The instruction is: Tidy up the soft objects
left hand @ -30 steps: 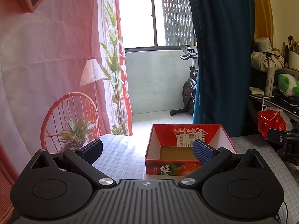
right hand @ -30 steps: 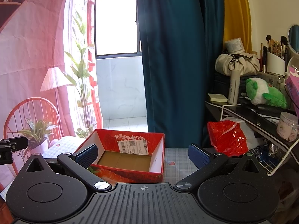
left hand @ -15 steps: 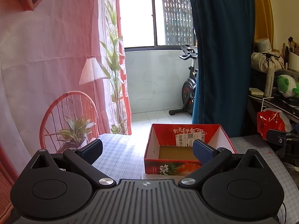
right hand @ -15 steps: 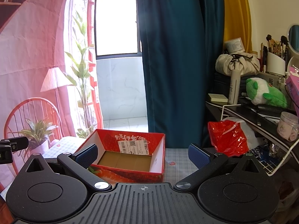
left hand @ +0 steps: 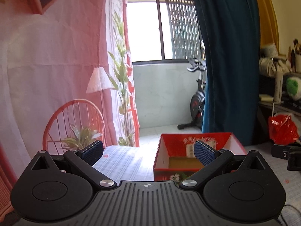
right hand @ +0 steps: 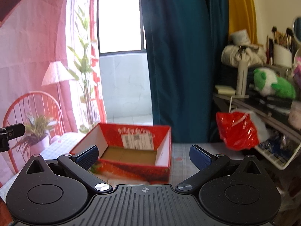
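Blurry plush toy (right hand: 270, 83) sits right of spread right gripper (right hand: 144, 156).

Red box (right hand: 131, 151): white shipping label (right hand: 137, 140) and white script on inner wall, both blurred, unreadable.

The left gripper (left hand: 148, 153) is black plastic. It has two round flat discs, one on each side, and a grey ribbed plate in the middle with a tiny cross mark. Two black bars go out to fingers (left hand: 204, 152) with bumpy dark blue pads. A shiny silver screw sits on each bar. The right gripper (right hand: 144, 156) looks the same, with blue pads (right hand: 200, 156) and silver screws
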Demonstrator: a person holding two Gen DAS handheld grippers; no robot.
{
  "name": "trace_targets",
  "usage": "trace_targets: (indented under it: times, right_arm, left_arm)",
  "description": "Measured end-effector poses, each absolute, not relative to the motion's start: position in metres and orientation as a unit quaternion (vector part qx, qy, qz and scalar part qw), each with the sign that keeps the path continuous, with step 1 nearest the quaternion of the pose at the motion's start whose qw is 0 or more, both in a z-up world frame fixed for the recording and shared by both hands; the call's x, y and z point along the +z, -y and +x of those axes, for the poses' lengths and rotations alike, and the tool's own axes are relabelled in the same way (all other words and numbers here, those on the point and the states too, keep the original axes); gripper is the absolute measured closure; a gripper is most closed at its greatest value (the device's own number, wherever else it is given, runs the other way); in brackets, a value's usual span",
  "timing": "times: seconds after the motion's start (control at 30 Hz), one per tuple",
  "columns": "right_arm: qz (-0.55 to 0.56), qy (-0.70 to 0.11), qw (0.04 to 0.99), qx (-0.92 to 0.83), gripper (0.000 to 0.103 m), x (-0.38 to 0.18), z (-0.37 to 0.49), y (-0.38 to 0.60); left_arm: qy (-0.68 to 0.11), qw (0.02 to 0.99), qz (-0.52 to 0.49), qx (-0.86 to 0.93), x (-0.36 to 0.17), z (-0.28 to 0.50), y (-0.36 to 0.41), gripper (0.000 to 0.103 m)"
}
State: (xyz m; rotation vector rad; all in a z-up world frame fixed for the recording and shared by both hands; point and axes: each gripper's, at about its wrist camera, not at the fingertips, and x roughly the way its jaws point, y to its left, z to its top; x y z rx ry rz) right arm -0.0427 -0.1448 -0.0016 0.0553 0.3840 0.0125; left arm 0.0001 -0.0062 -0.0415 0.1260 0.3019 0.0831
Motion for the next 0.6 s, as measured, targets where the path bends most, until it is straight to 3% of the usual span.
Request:
trace_targets:
  times: [0.2, 0.43, 0.6]
  right_arm:
    - [0.046, -0.158, 0.986, -0.006, 0.000, -0.051, -0.042, 0.140]
    - [0.047, -0.251, 0.965, 0.067, 0.000, -0.104, -0.025, 0.126]
    - [0.044, -0.267, 0.958, 0.091, 0.001, -0.123, -0.023, 0.120]
  left_arm:
    - [-0.224, 0.970, 0.071, 0.055, -0.080, 0.025, -0.004, 0.000]
    - [-0.284, 0.956, 0.067, 0.038, -0.129, 0.040, -0.026, 0.000]
    - [-0.304, 0.952, 0.030, 0.019, -0.152, 0.046, -0.037, 0.000]
